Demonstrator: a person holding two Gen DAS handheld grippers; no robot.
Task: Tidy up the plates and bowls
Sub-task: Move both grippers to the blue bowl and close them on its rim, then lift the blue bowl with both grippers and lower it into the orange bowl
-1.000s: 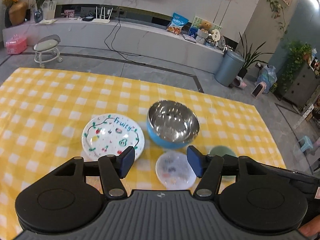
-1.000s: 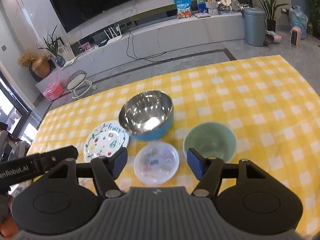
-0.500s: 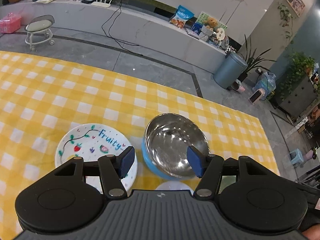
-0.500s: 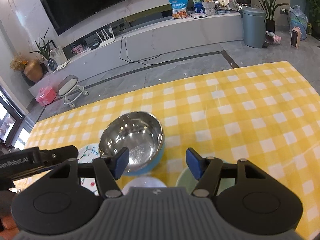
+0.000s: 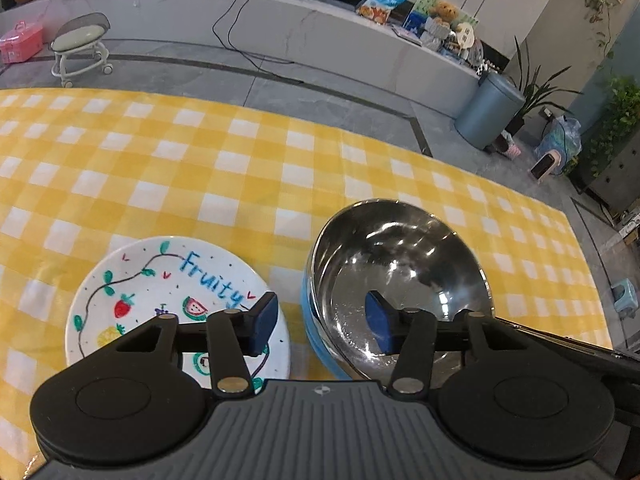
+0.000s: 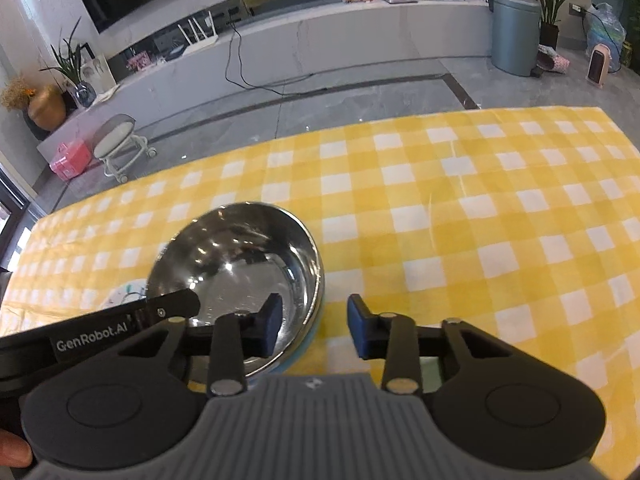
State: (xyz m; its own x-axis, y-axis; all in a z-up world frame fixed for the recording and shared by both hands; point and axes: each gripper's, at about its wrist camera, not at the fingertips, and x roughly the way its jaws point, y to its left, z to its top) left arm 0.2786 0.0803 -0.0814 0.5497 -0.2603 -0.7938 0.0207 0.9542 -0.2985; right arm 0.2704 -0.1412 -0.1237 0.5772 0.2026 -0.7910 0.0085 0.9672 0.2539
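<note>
A steel bowl with a blue outside [image 5: 396, 276] stands on the yellow checked cloth; it also shows in the right wrist view [image 6: 236, 264]. A white plate painted with fruit and "Fruity" [image 5: 160, 300] lies to its left; a sliver of it shows in the right wrist view [image 6: 126, 294]. My left gripper [image 5: 320, 324] is open, straddling the bowl's left rim. My right gripper [image 6: 314, 330] is open, straddling the bowl's right rim. The small plate and green bowl are hidden beneath the grippers.
The yellow checked cloth [image 6: 480, 220] stretches to the right and far side. Beyond the table are a grey floor, a rolling stool [image 5: 80, 46], a bin [image 5: 488, 110] and a long low counter [image 5: 280, 28].
Both grippers have moved forward and down toward the steel bowl. The small plate and green bowl have slipped out of sight under them. Both grippers stay open.
</note>
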